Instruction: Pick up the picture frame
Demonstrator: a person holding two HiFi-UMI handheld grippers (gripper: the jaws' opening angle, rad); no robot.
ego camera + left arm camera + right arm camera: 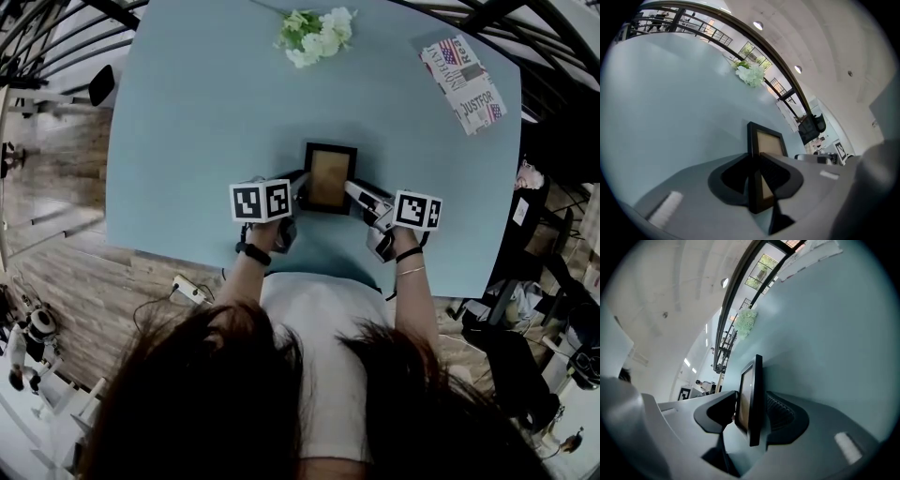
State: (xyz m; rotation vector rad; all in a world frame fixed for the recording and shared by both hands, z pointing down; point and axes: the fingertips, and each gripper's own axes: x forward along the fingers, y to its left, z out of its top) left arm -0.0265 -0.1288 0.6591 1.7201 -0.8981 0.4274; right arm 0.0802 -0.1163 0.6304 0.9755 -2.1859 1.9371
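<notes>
"Two grippers on it, then?"

"Both. The left gripper (298, 183) is clamped on the left edge of the picture frame (329, 176); the right gripper (354, 190) has the right edge between its jaws, but they stand wide, one pad at the back and the other looking just off the front face; I'd call that side loose."

"So it isn't picked up?"

"Reached and half gripped, I'd say; the right side wants closing and the lift is left to do; whether it's clear of the tabletop (206, 112) I can't tell."

"What's it like?"

"Small, rectangular, thick black border round a tan panel; it's at the near middle of the pale blue tabletop, between the two grippers; stiff and thin-edged, so it should take a pinch; beyond it are white flowers (316, 36) at the far edge and a printed packet (464, 82) far right, both well apart from it."
</notes>
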